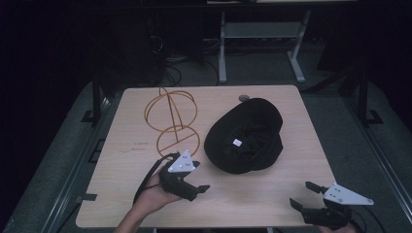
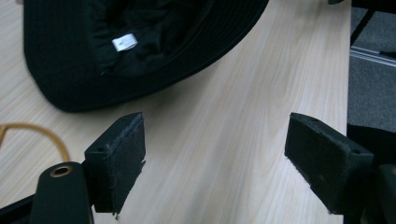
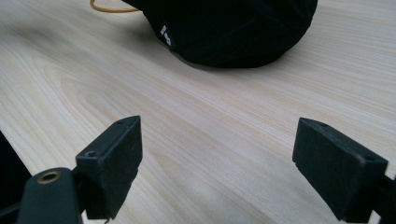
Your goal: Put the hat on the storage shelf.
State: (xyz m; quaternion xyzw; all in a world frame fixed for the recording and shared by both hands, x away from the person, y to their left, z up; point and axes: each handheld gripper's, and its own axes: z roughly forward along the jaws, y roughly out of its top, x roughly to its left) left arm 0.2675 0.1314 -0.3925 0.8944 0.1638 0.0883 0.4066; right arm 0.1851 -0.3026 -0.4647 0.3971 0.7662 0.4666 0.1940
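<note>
- Approaching black hat (image 1: 245,136), lying upside down mid-bench beside wire stand (image 1: 171,121).
- Holding left tool (image 1: 198,182) and right tool (image 1: 303,194) spread wide, empty.
- Pinching the brim edge, not the crown.

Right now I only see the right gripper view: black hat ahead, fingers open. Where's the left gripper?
Observer: Left gripper is open by the hat's near-left brim, holding nothing.
Operator: Hat upright?
Observer: No, crown down; a white label shows inside.
Operator: What's on its far side from me?
Observer: A wire stand, a cage of hoops on a ring, close beside the hat's left.
</note>
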